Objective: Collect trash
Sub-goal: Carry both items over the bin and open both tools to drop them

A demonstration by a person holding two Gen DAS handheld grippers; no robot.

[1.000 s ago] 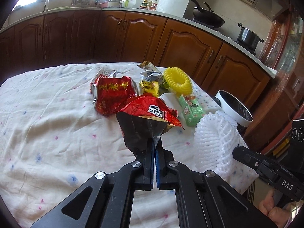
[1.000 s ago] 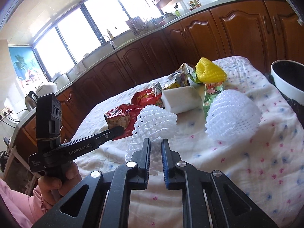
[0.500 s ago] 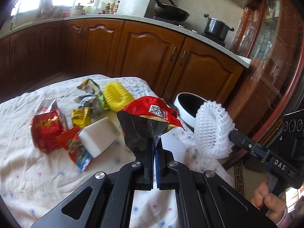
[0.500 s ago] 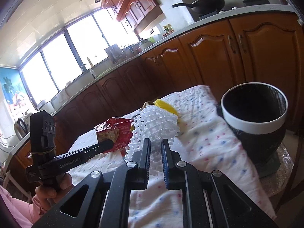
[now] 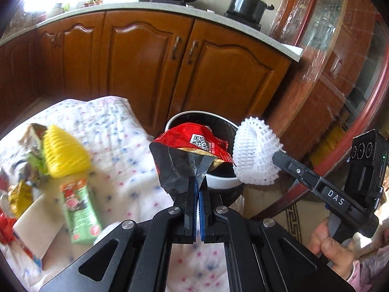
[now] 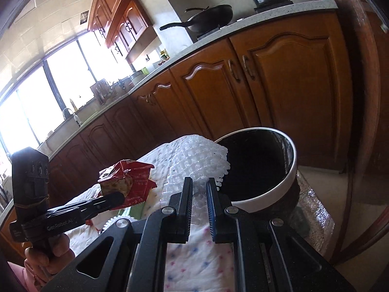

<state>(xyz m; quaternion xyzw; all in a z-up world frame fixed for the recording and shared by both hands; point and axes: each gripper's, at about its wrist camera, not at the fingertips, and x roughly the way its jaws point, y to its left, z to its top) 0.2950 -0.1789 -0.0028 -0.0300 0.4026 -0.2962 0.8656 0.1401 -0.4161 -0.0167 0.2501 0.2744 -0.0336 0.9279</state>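
1. The left gripper, lettered "GenRobot.AI", is clenching its jaws on a red wrapper bearing a QR code, over the bin.
2. The right gripper, marked "DAS", is gripping a white foam net at the bin's nine o'clock rim.
3. Yellow net and green packet are lying on the worktop.

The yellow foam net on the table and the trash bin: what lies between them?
Only bare tablecloth lies between the yellow foam net and the trash bin; nothing rests on that stretch. The left wrist view shows this.
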